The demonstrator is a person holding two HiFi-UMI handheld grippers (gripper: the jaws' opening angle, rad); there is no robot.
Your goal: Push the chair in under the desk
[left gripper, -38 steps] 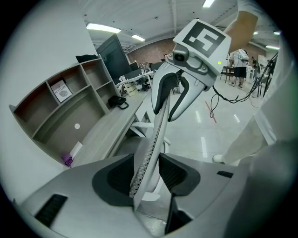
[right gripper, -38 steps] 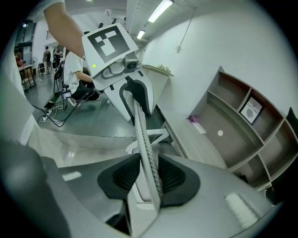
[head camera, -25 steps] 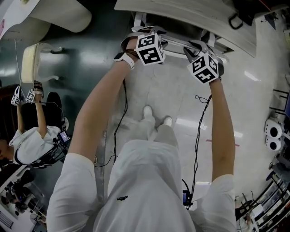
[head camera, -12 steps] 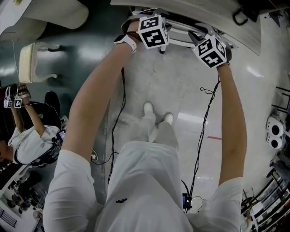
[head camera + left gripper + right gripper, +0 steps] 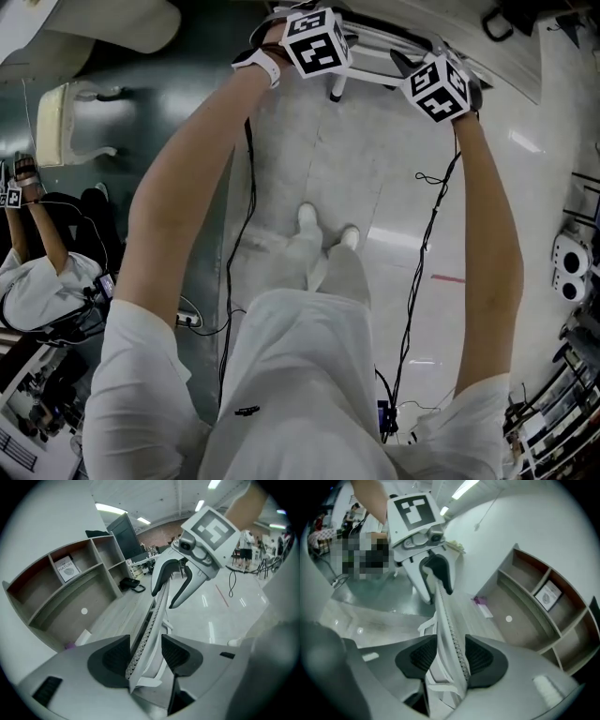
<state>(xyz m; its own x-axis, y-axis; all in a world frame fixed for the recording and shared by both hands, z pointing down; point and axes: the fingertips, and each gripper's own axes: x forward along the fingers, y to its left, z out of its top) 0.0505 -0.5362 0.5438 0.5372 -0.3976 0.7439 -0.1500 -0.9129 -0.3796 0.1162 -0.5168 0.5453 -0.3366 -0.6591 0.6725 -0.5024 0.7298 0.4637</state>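
The person in white is standing on a pale, shiny floor [image 5: 375, 169], with both shoes [image 5: 307, 217] side by side. Black cables [image 5: 427, 244] are hanging down by the arms. Both arms are reaching forward.

The left gripper [image 5: 146, 654] is opening its jaws. The top rim of the white chair [image 5: 159, 606] is sitting between them, with a gap on one side. The right gripper [image 5: 451, 657] is opening too, around the same rim further along, and it is not squeezing it.

The chair back is standing just beside the edge of the grey wooden table [image 5: 112, 616].

Open shelves [image 5: 70, 592] are standing at the back of the table, with one small book [image 5: 65, 568] inside. A dark screen [image 5: 124, 536] is standing past them. Long lights are shining on the ceiling. Off to the left, another person [image 5: 37, 281] is working.
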